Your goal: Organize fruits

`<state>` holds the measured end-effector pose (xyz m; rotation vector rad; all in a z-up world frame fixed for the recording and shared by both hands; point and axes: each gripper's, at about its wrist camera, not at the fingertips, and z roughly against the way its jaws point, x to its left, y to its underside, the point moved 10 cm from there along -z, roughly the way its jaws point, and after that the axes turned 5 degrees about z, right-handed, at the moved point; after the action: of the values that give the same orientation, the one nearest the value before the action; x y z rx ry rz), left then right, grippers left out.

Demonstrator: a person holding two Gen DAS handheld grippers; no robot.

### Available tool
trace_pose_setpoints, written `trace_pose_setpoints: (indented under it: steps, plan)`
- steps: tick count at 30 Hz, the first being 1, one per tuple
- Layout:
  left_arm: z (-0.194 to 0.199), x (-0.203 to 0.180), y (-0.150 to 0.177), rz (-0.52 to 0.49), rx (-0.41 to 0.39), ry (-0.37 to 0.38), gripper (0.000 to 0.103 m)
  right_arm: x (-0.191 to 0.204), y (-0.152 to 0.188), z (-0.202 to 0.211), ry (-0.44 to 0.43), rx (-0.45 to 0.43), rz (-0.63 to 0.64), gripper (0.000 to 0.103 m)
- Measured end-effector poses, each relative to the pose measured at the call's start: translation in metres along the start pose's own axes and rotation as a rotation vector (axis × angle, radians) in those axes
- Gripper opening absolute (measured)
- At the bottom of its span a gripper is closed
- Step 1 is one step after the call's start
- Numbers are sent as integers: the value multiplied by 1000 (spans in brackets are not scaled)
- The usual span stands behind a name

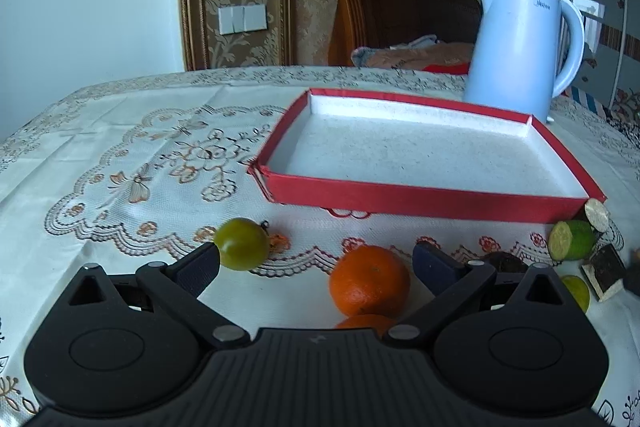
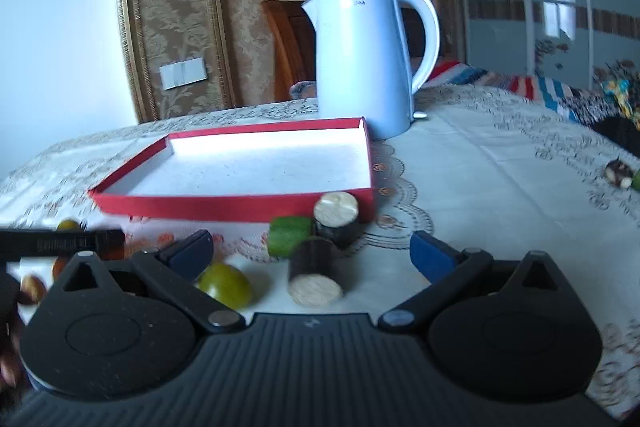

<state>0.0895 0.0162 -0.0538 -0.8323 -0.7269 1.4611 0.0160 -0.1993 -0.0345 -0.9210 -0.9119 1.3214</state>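
In the left wrist view my left gripper (image 1: 316, 261) is open, low over the tablecloth. An orange (image 1: 369, 281) lies between its fingers, nearer the right one, with a second orange (image 1: 364, 322) partly hidden below it. A green round fruit (image 1: 241, 243) touches the left fingertip. The empty red tray (image 1: 420, 195) lies beyond. In the right wrist view my right gripper (image 2: 312, 253) is open. A green fruit (image 2: 225, 285), a green cut piece (image 2: 289, 235) and two dark sugarcane chunks (image 2: 316, 277) (image 2: 338, 217) lie between its fingers, before the tray (image 2: 240, 205).
A pale blue kettle (image 1: 520, 47) (image 2: 362, 55) stands behind the tray. Cut green pieces (image 1: 572, 239) and dark chunks (image 1: 604, 269) lie at the left view's right edge. More small fruit (image 2: 619, 173) lies far right. The left gripper's finger (image 2: 60, 241) shows at the right view's left edge.
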Motion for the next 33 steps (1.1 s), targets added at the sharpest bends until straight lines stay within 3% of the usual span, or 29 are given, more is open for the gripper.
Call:
trace_pose_setpoints:
  steps: [3, 10, 12, 14, 22, 25, 28, 31, 33]
  plan:
    - [0, 0, -1, 5, 2, 7, 103, -11, 13, 11, 28, 22, 57, 103]
    - [-3, 1, 1, -1, 14, -6, 103, -7, 20, 16, -24, 50, 74, 103]
    - [-4, 2, 1, 5, 20, 0, 103, -7, 19, 13, -4, 64, 84, 101]
    - [-3, 2, 1, 5, 18, -2, 103, -12, 14, 10, 26, 67, 76, 91]
    - [-3, -1, 2, -13, 15, -3, 103, -58, 10, 5, 96, 88, -13, 90]
    - [-3, 0, 2, -11, 13, -9, 103, -77, 11, 0, 133, 92, -39, 81]
    - [-4, 1, 2, -7, 17, -7, 103, -88, 15, -13, 120, 145, -70, 66]
    - [-4, 1, 2, -12, 16, -8, 103, -88, 24, -28, 103, 197, -77, 64]
    - [-4, 0, 2, -17, 15, -8, 103, -86, 21, -30, 100, 186, -73, 61]
